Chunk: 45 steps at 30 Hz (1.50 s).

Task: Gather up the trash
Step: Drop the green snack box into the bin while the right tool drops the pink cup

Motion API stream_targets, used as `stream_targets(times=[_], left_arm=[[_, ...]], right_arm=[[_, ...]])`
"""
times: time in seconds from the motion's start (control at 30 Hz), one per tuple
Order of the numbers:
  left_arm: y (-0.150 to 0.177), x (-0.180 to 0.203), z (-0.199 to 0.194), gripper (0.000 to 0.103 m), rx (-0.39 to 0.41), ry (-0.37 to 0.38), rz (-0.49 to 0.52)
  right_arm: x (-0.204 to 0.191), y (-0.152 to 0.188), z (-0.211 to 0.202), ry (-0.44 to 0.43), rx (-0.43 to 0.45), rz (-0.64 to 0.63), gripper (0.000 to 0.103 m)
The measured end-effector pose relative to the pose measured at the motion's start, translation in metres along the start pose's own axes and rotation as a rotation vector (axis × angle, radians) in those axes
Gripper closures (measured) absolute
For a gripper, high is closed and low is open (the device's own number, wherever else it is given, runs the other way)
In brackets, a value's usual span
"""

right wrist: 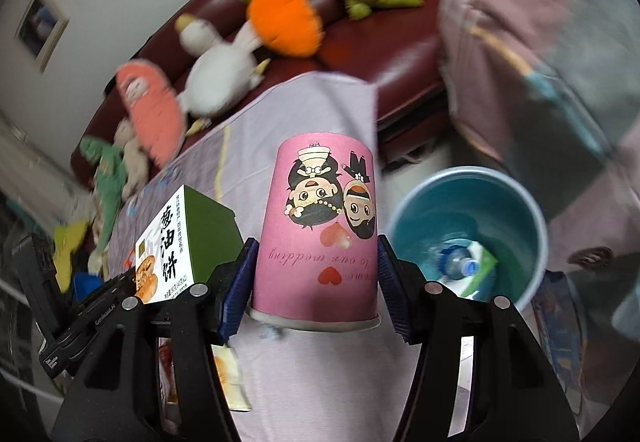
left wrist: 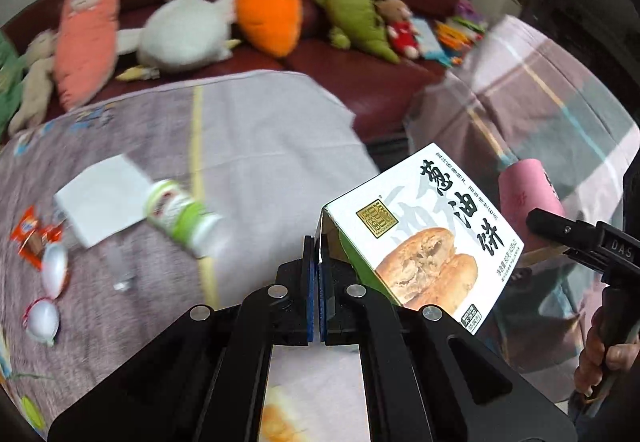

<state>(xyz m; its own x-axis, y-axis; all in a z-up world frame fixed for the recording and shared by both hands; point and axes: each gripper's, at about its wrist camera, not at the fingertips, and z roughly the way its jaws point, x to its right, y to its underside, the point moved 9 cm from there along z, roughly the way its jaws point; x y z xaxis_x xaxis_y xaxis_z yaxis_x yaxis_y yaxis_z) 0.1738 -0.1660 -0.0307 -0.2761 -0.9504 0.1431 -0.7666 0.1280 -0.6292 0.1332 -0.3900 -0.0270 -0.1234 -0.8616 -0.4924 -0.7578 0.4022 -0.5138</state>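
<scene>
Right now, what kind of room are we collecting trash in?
Most likely a home living room. A dark red leather sofa lined with plush toys, among them an orange stuffed carrot, stands behind a low table under a lilac printed cloth, and a small framed picture hangs on the white wall.

My left gripper points steeply downward, its blue pads pressed together on the flap of the white food box. Just right of that box, my right gripper tilts down too, jaws about half spread, clamping the pink paper cup. A hand grips the right handle.
</scene>
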Motion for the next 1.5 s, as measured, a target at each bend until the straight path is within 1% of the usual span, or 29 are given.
stream_targets(times=[0.13,0.3,0.47,0.63,0.73,0.77,0.83,0.9,0.97,1.2,1.37,1.5], left_arm=[[-0.003,0.045,0.022,0.101,-0.031,0.015,0.066],[0.001,0.085,0.054,0.101,-0.081,0.022,0.117],[0.007,0.112,0.082,0.101,-0.125,0.015,0.166],[0.01,0.131,0.105,0.1,-0.154,0.009,0.2],[0.012,0.14,0.118,0.095,-0.176,0.017,0.203],[0.013,0.143,0.122,0.093,-0.19,0.027,0.203],[0.017,0.148,0.129,0.083,-0.205,0.038,0.207],[0.02,0.151,0.131,0.058,-0.204,0.042,0.211],[0.02,0.153,0.13,0.046,-0.19,0.044,0.219],[0.018,0.149,0.122,0.033,-0.172,0.058,0.212],[0.02,0.143,0.113,0.026,-0.156,0.06,0.209],[0.02,0.139,0.108,0.02,-0.146,0.059,0.21]], right_arm=[[0.042,-0.005,-0.012,0.024,0.029,0.059,0.047],[0.084,-0.006,-0.016,0.048,0.028,0.107,0.047],[0.109,-0.01,-0.019,0.07,0.039,0.126,0.046],[0.125,-0.011,-0.017,0.08,0.035,0.144,0.046],[0.13,-0.011,-0.012,0.084,0.024,0.15,0.046],[0.131,-0.012,-0.01,0.086,0.021,0.152,0.046],[0.133,-0.012,-0.007,0.09,0.015,0.154,0.046],[0.134,-0.013,-0.005,0.093,0.01,0.151,0.046],[0.135,-0.012,-0.003,0.098,0.007,0.15,0.046],[0.134,-0.011,0.009,0.106,-0.017,0.15,0.046],[0.132,-0.009,0.018,0.117,-0.04,0.146,0.045],[0.128,-0.005,0.028,0.13,-0.072,0.134,0.04]])
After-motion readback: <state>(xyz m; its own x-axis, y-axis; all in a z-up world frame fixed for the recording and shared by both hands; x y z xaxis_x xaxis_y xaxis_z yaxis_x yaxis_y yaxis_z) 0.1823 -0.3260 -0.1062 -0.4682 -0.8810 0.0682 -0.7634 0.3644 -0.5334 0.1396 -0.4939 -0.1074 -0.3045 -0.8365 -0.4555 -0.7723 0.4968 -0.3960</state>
